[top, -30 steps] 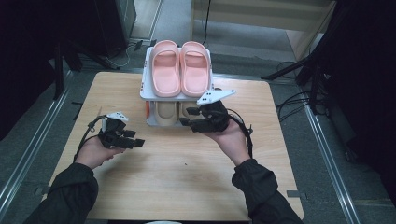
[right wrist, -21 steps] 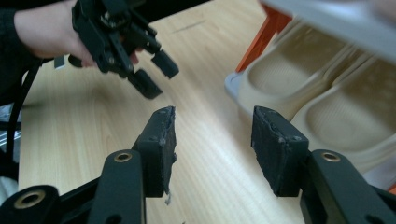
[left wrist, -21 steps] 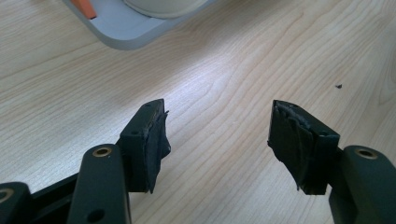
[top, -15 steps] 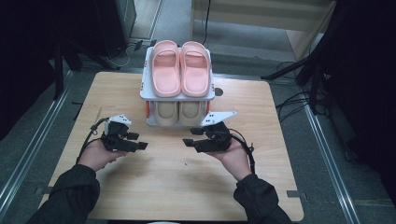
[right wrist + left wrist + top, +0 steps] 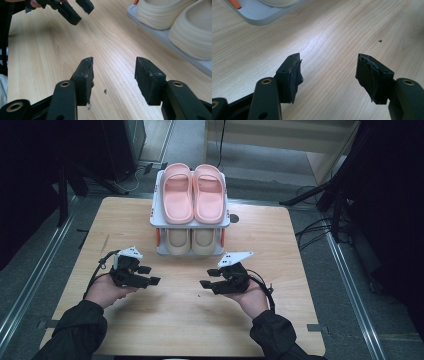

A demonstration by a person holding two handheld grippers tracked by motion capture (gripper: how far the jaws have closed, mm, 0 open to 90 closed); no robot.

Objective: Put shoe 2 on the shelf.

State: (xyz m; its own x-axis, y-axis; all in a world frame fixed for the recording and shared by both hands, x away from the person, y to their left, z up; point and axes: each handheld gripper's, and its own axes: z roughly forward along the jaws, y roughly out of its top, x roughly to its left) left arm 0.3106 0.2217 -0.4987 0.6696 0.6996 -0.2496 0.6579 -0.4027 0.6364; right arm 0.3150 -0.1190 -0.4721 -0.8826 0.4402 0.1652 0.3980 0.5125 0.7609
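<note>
Pink slippers (image 5: 194,195): matched pair, side by side on top tier of grey two-tier rack (image 5: 155,215), soles down. Cream slippers (image 5: 191,240): pair on lower tier, side by side. Rack stands upright at far-centre of wooden table (image 5: 280,250).

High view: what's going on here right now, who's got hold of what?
A person holds the left gripper and the right gripper low over the wooden table, in front of a small two-tier shoe rack. Both have open jaws with nothing between them. A pair of pink slippers lies on the top shelf and a pair of cream slippers sits on the lower one. Neither gripper touches the rack or slippers.
</note>
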